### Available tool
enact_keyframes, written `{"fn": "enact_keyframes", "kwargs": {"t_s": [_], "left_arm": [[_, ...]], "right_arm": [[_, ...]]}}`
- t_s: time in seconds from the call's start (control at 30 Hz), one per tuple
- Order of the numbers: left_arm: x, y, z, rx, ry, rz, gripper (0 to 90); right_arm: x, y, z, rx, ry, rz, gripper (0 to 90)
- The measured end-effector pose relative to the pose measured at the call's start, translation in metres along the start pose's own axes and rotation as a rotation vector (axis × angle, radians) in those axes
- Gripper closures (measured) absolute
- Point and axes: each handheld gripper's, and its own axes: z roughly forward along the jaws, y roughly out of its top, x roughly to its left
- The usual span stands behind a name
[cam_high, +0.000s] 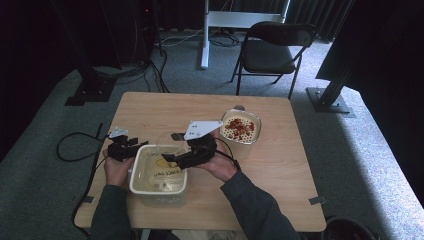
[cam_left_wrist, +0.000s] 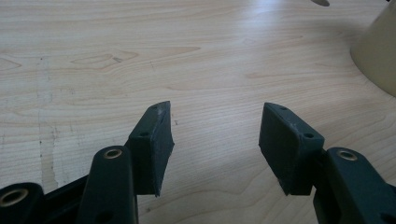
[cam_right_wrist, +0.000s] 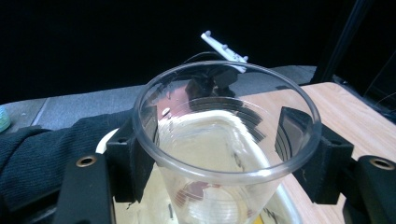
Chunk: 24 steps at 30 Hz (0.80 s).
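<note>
My right claw (cam_right_wrist: 219, 154) grips a clear cup (cam_right_wrist: 224, 140), jaws snug on either side below the rim, held over the white tub (cam_high: 159, 176). I'd keep it level and tip slowly, mouth inside the tub's walls. The cup looks nearly empty. The tub holds pale liquid; the bowl (cam_high: 241, 127) on the tabletop (cam_high: 280, 165) carries reddish bits. My left claw (cam_left_wrist: 215, 144) gapes wide, holding nothing.
</note>
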Motion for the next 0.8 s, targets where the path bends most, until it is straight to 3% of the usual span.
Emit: {"fn": "enact_keyframes", "kwargs": {"t_s": [0.33, 0.37, 0.57, 0.8], "left_arm": [[0.0, 0.0, 0.0, -0.001, 0.0, -0.002, 45.0], [0.0, 0.0, 0.0, -0.001, 0.0, -0.003, 45.0], [0.0, 0.0, 0.0, 0.001, 0.0, -0.001, 45.0], [0.0, 0.0, 0.0, 0.004, 0.001, 0.0, 45.0]], "right_arm": [[0.004, -0.006, 0.017, 0.034, 0.021, -0.002, 29.0], [0.004, -0.006, 0.018, 0.027, 0.049, 0.007, 20.9], [0.007, -0.006, 0.015, -0.001, 0.076, -0.003, 14.3], [0.005, -0.008, 0.01, -0.012, 0.058, 0.008, 14.4]]}}
